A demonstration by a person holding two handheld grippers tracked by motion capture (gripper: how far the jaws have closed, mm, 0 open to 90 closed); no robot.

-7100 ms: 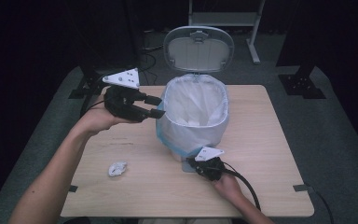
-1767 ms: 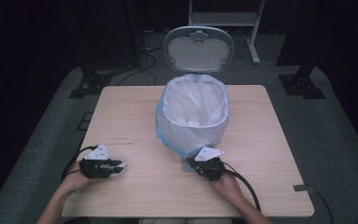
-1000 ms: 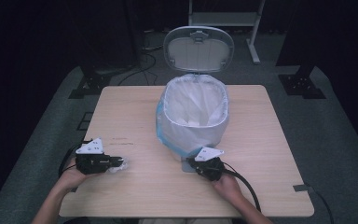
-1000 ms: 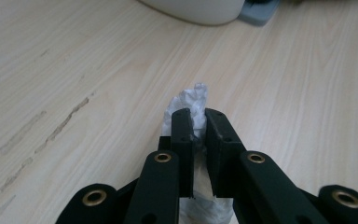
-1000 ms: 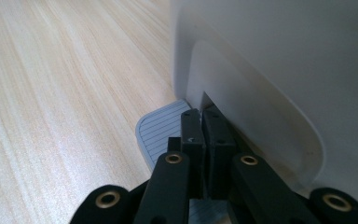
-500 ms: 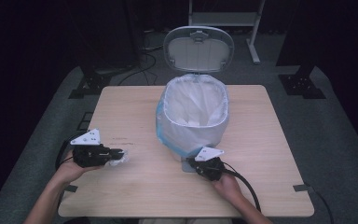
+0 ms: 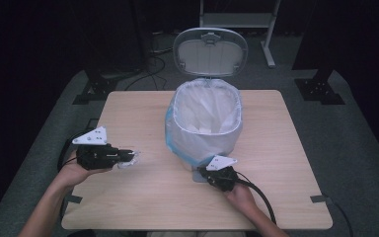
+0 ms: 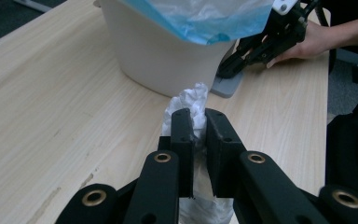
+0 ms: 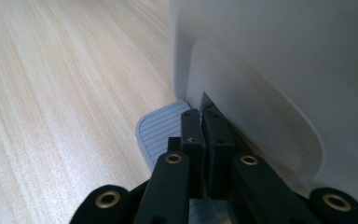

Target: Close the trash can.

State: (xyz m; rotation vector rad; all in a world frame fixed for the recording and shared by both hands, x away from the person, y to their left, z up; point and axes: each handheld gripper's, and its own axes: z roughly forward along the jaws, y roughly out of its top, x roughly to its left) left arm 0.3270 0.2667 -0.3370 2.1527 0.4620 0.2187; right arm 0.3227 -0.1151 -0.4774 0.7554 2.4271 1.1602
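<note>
Jaws of the left gripper (image 8: 195,122) pinched a crumpled white paper wad (image 8: 189,103) above the table's (image 7: 128,197) left edge; the right gripper (image 9: 200,120), jaws together, pressed the grey ribbed pedal (image 9: 161,126) of the white bag-lined bin (image 7: 205,123); the wad should clear the blue bag's overhang before release.
</note>
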